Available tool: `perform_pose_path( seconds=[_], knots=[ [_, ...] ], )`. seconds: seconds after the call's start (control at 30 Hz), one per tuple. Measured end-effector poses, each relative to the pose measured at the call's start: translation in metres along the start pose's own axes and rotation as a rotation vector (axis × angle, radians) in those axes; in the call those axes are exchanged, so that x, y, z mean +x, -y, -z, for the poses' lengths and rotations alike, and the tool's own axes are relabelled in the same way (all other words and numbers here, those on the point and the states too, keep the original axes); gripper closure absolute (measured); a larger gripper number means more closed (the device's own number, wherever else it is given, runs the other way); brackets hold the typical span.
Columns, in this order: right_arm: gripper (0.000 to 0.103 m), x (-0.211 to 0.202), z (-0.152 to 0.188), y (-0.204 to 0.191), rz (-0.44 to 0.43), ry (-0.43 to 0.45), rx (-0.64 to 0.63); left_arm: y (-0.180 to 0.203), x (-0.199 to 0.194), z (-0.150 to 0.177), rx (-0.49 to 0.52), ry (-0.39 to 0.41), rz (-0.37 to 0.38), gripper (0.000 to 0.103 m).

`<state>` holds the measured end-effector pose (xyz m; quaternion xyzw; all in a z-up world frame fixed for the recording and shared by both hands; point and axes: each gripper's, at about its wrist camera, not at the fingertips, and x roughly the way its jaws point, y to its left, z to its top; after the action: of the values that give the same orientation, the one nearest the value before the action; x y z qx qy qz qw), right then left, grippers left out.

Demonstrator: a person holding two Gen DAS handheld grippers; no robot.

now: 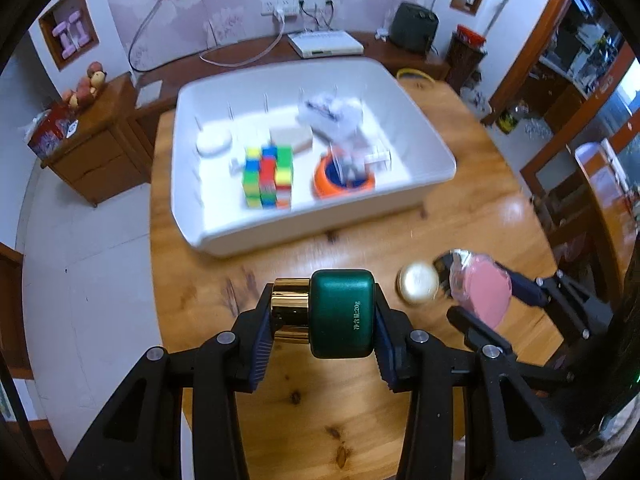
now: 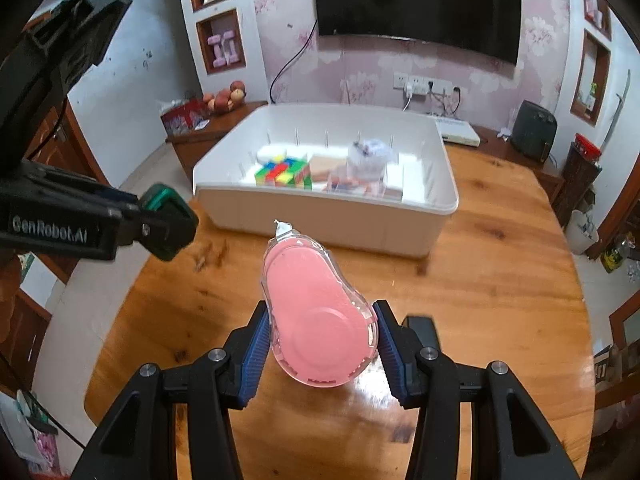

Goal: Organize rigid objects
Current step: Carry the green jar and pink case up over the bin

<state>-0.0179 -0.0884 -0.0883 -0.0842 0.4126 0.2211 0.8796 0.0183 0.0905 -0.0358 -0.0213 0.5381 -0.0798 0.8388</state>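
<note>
Table [image 1: 360, 420] of orange wood fills both views. Left gripper [image 1: 320, 320], lower centre, jaws pinching a green jar [image 1: 342, 314] with gold cap, held sideways above the wood. Right gripper [image 2: 320, 336], lower centre of its view, jaws clamped on a pink tape dispenser [image 2: 316, 316]. White bin [image 1: 420, 128], upper centre, holds a colour cube [image 1: 268, 176], an orange ring [image 1: 344, 188], a white disc [image 1: 214, 140]. Small round tin [image 1: 418, 282] lies right of the jar.

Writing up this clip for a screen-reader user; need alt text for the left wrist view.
The left tongs grip a green jar with a gold cap above a wooden table. Beyond it sits a white bin holding a colourful cube puzzle and an orange tape roll. At right, the right tongs hold a pink tape dispenser.
</note>
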Motion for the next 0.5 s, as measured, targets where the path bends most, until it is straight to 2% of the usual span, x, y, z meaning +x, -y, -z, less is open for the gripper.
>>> perform_pose_path(
  seconds=[0.2, 0.5],
  knots=[
    [0.052, -0.004, -0.043, 0.002, 0.028, 0.063, -0.005, -0.014, 0.002, -0.041, 0.002, 0.033, -0.057, 0.057],
    [0.052, 0.004, -0.129, 0.01, 0.079, 0.172, 0.02, -0.044, 0.014, -0.101, -0.015, 0.07, -0.119, 0.057]
  ],
)
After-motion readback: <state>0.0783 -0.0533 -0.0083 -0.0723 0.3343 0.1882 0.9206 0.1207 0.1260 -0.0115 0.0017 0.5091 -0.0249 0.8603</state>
